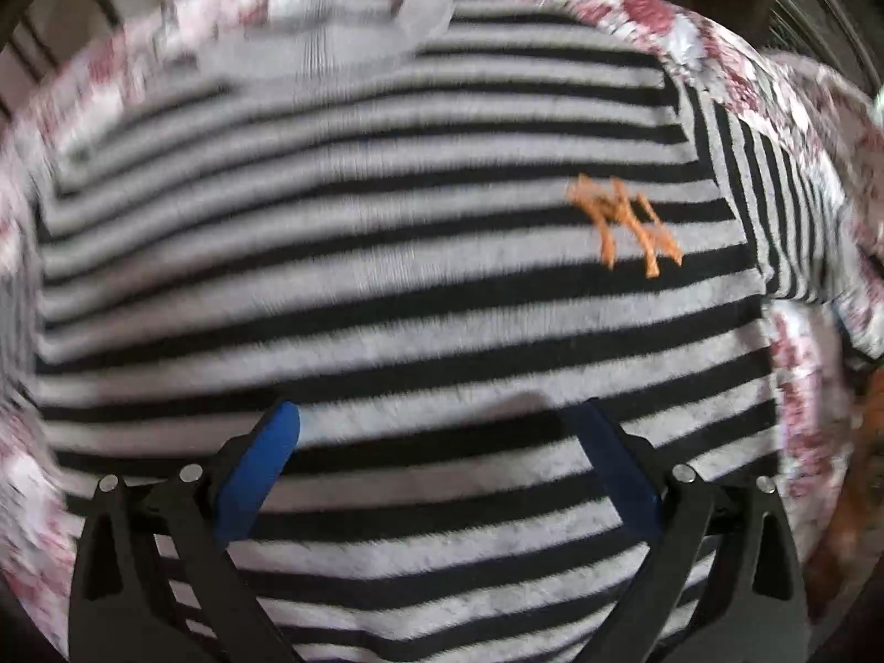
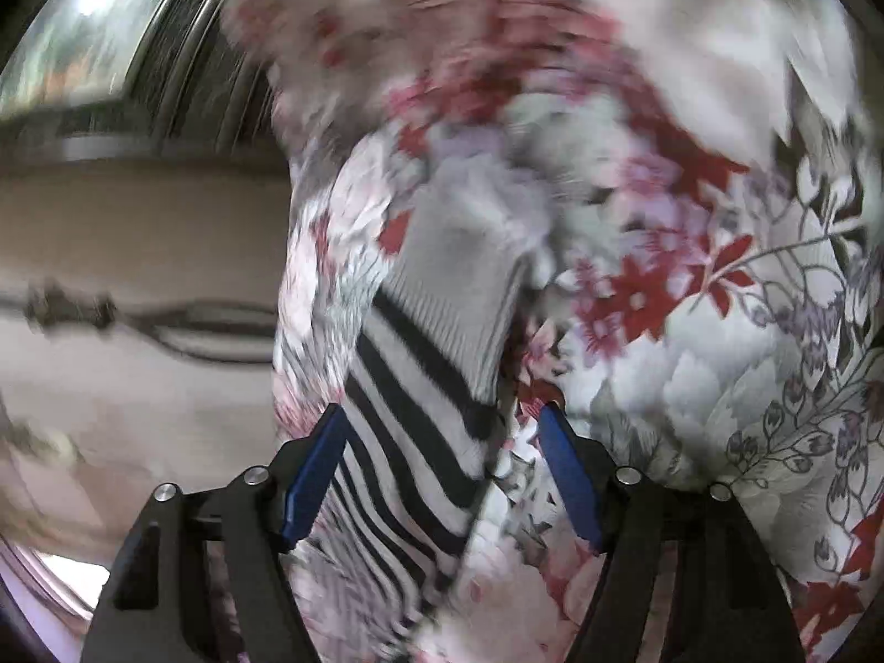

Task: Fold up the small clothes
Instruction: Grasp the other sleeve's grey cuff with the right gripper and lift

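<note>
- Left wrist view. Item: striped sweater [image 1: 387,276], black and pale grey bands, orange embroidered logo [image 1: 624,229] on the chest, ribbed grey collar [image 1: 331,50] at the far edge. It lies spread flat, front up, on a floral bedcover [image 1: 795,387], whose red and white print shows around its edges. One sleeve [image 1: 773,210] angles off at the right of the picture.
- Same view. Left gripper [image 1: 442,414]: jaws spread wide, nothing between the blue pads [image 1: 259,475]; it hangs over the lower body of the garment, pointing steeply down. The picture is smeared.
- Right wrist view. Item: a striped sleeve with a ribbed grey cuff [image 2: 458,298], lying along the floral bedcover [image 2: 718,387] and running away from the camera. To the left, blurred room beyond the cover's edge.
- Same view. Right gripper [image 2: 442,420]: jaws apart, the sleeve lying in the gap between the fingers [image 2: 309,475]; the pads do not appear to press on it.
- Step judged: garment laid out, folding not yet begun; the sleeve is being lined up for pickup.
- Next move calls for: closing the right jaws on the sleeve near the cuff, then carrying it across the body, while the left steadies the torso or takes the hem.
</note>
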Demonstrator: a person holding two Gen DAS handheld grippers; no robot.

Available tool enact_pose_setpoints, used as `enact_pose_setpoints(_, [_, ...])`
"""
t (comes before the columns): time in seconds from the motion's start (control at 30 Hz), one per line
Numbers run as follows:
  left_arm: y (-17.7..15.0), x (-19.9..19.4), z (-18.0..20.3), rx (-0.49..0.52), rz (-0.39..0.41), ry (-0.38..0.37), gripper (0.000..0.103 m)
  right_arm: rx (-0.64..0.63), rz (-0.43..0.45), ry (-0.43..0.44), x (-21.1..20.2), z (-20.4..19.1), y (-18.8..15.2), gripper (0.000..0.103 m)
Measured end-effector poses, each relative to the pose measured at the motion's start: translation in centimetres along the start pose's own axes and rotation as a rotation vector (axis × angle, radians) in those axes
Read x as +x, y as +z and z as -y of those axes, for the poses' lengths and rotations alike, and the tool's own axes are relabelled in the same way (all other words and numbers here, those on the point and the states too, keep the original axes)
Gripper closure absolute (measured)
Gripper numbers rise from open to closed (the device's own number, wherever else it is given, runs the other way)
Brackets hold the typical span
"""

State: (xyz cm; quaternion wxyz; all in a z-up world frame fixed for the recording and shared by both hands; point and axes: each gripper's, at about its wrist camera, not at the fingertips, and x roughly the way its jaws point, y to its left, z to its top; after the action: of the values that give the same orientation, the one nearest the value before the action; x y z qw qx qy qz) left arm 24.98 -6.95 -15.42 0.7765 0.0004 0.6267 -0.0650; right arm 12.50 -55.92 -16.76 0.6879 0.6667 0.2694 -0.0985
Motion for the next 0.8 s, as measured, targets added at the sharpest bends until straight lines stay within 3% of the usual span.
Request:
enact_pose_setpoints(0.07, [0.1,-0.1,-0.5,-0.018,-0.008,-0.023,0.005,0.02,-0.007,0.048,0.5,-0.2,0.6,0.003])
enact_pose_setpoints(0.1, [0.1,-0.3,-0.7,-0.024,-0.008,-0.019,0.005,-0.007,-0.024,0.063,0.7,-0.8,0.7,0.003])
enact_pose_setpoints(0.2, [-0.1,-1.0,-1.0,-0.038,-0.004,-0.035,0.005,-0.09,-0.042,-0.011,1.5,-2.3,0.4,0.003])
enact_pose_setpoints(0.33, [-0.5,-2.1,-1.1,-0.05,-0.011,-0.069,0.005,-0.065,-0.023,0.016,0.9,-2.1,0.9,0.004])
enact_pose_setpoints(0.4, [-0.7,-2.9,-1.0,-0.047,-0.002,-0.078,0.005,-0.055,-0.014,0.009,0.1,-1.2,0.3,0.017])
enact_pose_setpoints(0.43, [-0.8,-3.2,-1.0,-0.043,0.005,-0.078,0.005,-0.046,-0.008,-0.009,0.0,-1.1,0.3,0.039])
enact_pose_setpoints(0.47, [-0.7,-3.5,-1.0,-0.037,0.013,-0.076,0.005,-0.037,-0.007,-0.015,-0.1,-0.5,0.2,0.069])
enact_pose_setpoints(0.53, [-0.8,-4.1,-0.7,-0.024,0.026,-0.069,0.005,0.0,-0.029,-0.024,0.3,0.5,0.1,0.089])
enact_pose_setpoints(0.63, [-0.7,-4.5,-1.0,-0.014,0.032,-0.057,0.005,0.031,-0.022,-0.007,0.5,0.8,-0.1,0.09])
enact_pose_setpoints(0.8, [-0.4,-5.1,-2.4,-0.057,0.024,-0.079,0.005,-0.102,-0.013,0.006,-0.5,-3.0,-1.2,0.094])
